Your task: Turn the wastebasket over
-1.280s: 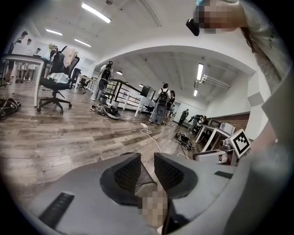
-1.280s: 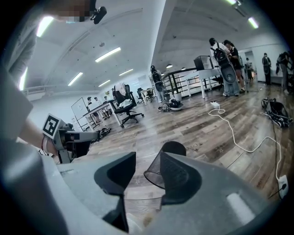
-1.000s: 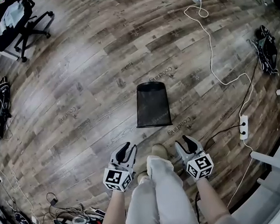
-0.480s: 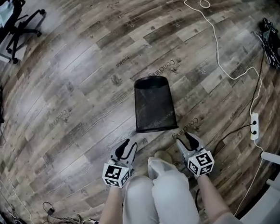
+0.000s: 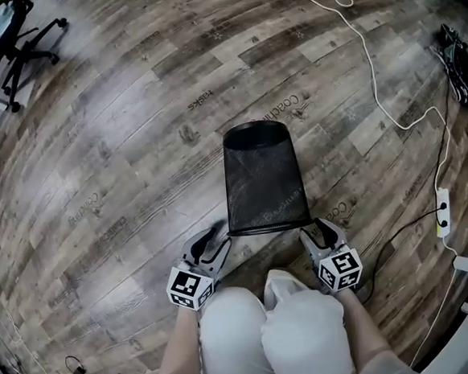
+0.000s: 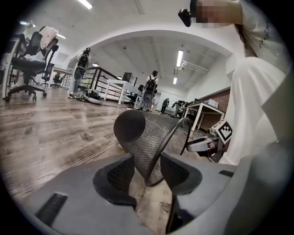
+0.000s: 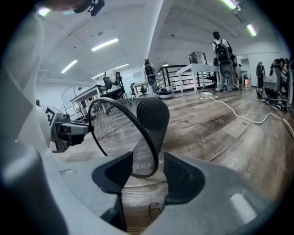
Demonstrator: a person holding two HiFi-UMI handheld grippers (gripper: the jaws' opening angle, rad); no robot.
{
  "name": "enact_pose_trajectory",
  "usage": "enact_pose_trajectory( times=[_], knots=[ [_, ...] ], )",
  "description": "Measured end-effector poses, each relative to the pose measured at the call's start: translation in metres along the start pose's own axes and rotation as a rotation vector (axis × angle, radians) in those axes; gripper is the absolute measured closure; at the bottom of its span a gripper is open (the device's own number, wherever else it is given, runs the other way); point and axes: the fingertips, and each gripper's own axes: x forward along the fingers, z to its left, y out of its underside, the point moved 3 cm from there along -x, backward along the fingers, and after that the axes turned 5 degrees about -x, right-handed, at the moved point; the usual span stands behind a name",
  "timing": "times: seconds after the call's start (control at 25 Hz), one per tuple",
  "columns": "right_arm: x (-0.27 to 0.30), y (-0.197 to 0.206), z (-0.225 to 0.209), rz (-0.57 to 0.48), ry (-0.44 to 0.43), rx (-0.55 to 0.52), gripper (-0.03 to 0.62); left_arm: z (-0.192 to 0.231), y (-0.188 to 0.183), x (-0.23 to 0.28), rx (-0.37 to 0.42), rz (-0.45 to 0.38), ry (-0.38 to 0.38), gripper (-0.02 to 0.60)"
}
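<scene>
- I am crouching lower now: my knees point(image 5: 266, 333) in pale cloth are filling the bottom of the head view, and both tools have dropped to floor level since a second ago.
- The left gripper point(image 5: 216, 237) and the right gripper point(image 5: 320, 230) are now sitting at the two lower corners of the wastebasket point(image 5: 264, 180), where earlier they were hanging short of it.
- Both pairs of jaws have just been opening and are standing wide. In each gripper view the thin wire rim point(image 6: 166, 144) is passing between the pads without being pinched.
- I am reading this as lining up for the grab. Nothing is held yet, so the turning has not begun.
- The wastebasket is lying on its side at frame centre, with its mouth toward me and its round closed base away. It is fine black metal mesh, tapering and see-through.
- Beyond it, the matte wood-grain floor point(image 5: 119, 167) is running out to a white cable point(image 5: 368, 67) at upper right and an office chair point(image 5: 8, 38) at upper left.
</scene>
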Motion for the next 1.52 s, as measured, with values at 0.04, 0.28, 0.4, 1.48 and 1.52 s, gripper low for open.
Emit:
enact_pose_trajectory(
  times=[0.04, 0.28, 0.4, 1.48, 1.52],
  knots=[
    [0.004, 0.002, -0.002, -0.014, 0.009, 0.008, 0.396, 0.002, 0.002, 0.003, 0.01, -0.004, 0.019, 0.408],
    [0.018, 0.004, -0.004, -0.089, 0.035, 0.043, 0.395, 0.004, 0.019, 0.015, 0.097, 0.0, 0.085, 0.405],
    [0.025, 0.002, -0.005, -0.123, 0.037, 0.044, 0.395, 0.003, 0.02, 0.022, 0.123, 0.0, 0.096, 0.405],
    [0.022, -0.1, -0.009, -0.233, 0.04, -0.058, 0.545, 0.016, -0.07, 0.025, -0.033, -0.065, 0.007, 0.495],
    [0.022, -0.107, -0.01, -0.238, 0.039, -0.052, 0.545, 0.017, -0.076, 0.025, -0.041, -0.075, 0.003, 0.497]
  ],
)
